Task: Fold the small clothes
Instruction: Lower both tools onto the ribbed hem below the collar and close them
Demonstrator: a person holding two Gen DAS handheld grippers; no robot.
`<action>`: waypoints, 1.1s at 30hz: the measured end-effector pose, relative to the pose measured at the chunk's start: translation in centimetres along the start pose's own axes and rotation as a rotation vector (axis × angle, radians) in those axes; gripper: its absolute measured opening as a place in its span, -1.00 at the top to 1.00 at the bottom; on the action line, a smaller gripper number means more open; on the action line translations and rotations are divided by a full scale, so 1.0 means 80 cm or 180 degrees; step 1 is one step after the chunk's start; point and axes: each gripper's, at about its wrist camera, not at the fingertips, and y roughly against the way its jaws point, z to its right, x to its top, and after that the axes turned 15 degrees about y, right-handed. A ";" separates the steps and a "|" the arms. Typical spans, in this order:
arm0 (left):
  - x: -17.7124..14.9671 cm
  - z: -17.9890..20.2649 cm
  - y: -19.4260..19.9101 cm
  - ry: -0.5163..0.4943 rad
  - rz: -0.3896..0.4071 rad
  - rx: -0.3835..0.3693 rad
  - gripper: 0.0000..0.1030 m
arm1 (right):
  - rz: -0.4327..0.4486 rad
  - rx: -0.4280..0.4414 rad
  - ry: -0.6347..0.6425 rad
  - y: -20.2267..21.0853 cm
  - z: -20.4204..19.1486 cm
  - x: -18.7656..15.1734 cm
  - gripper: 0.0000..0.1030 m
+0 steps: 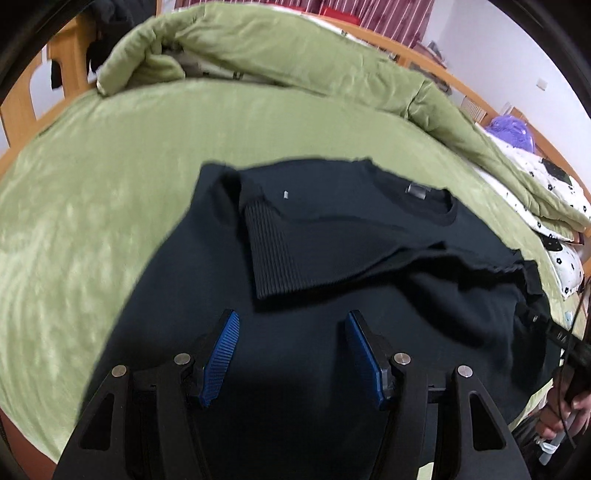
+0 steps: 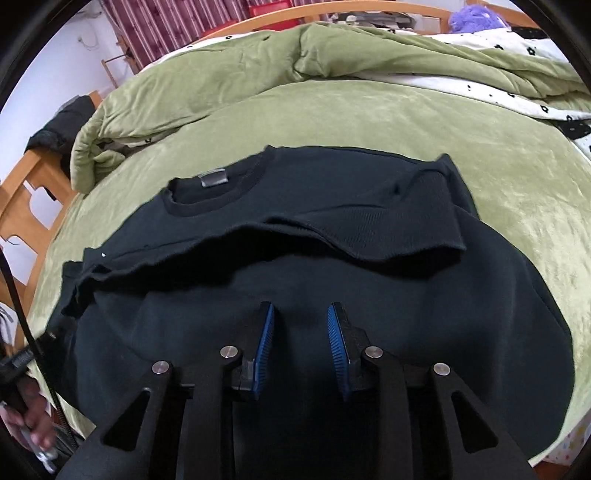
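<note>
Left gripper (image 1: 291,321) nearest the lens, black arms with blue ribbed pads (image 1: 221,354), jaws spread wide, nothing between them; it hangs over the lower body of the black sweater (image 1: 332,350). Whether the pads touch the cloth cannot be told. Right gripper (image 2: 301,314) also over the sweater's (image 2: 369,314) lower body, jaws parted but narrower than the left, holding nothing.

Sweater lies flat on a green blanket (image 1: 92,221), collar at the far end from both grippers, grey neck label (image 1: 416,191) inside the collar. Both sleeves are folded in across the chest. One ribbed cuff (image 1: 273,254) lies on the body just beyond the left gripper. A small white speck (image 1: 285,194) sits on the sweater near the shoulder.

Beyond the sweater's collar a bunched green quilt (image 2: 221,92) with white, black-flowered lining (image 2: 517,92). Wooden bed rail (image 2: 351,9) behind the quilt, a purple fluffy item (image 2: 476,16) at its far corner. Striped maroon curtain (image 2: 184,26) behind the rail. One hand (image 1: 565,413) shows at the sweater's edge in the left wrist view, gripping a handle with a black cable.
</note>
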 end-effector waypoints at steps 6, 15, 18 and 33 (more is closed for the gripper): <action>0.006 0.013 -0.021 -0.0148 0.0002 0.0095 -0.12 | -0.0158 -0.0077 -0.0040 -0.024 -0.003 0.019 0.40; 0.067 0.033 -0.032 -0.0111 0.0178 0.0031 -0.04 | -0.0196 -0.0380 0.0244 -0.049 -0.001 0.089 0.40; 0.093 0.041 -0.044 -0.0101 0.0184 0.0040 -0.04 | -0.0166 -0.0420 0.0247 -0.059 0.006 0.111 0.40; 0.129 0.043 -0.085 -0.0201 0.0215 0.0140 -0.04 | 0.0183 -0.0780 0.0073 -0.035 0.096 0.119 0.05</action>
